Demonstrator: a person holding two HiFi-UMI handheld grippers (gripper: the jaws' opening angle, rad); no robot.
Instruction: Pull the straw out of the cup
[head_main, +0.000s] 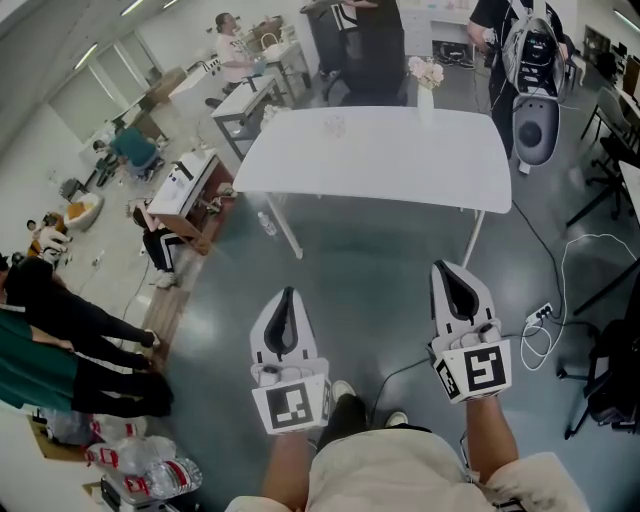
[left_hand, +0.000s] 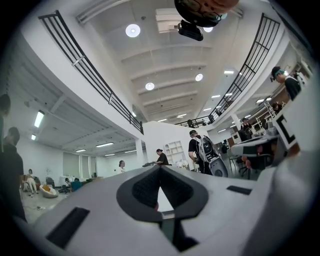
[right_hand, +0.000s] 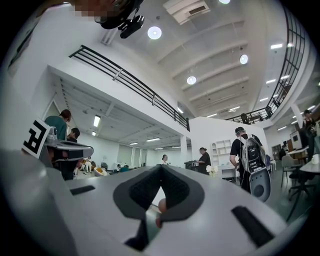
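Note:
A white table (head_main: 400, 165) stands ahead in the head view. On its far middle sits a small clear cup (head_main: 335, 125); the straw is too small to make out. My left gripper (head_main: 289, 293) and right gripper (head_main: 447, 268) hang side by side over the grey floor, short of the table's near edge and pointing toward it. Both are shut, with nothing between the jaws. In the left gripper view the left gripper's (left_hand: 160, 167) dark pads meet at the tip. The right gripper view shows the same of the right gripper (right_hand: 161, 167). Neither gripper view shows the cup.
A vase of flowers (head_main: 426, 75) stands at the table's far edge. A white machine (head_main: 535, 110) and a person stand beyond the right corner. Cables and a power strip (head_main: 540, 315) lie on the floor at right. Desks (head_main: 185, 185) and seated people (head_main: 70, 330) line the left.

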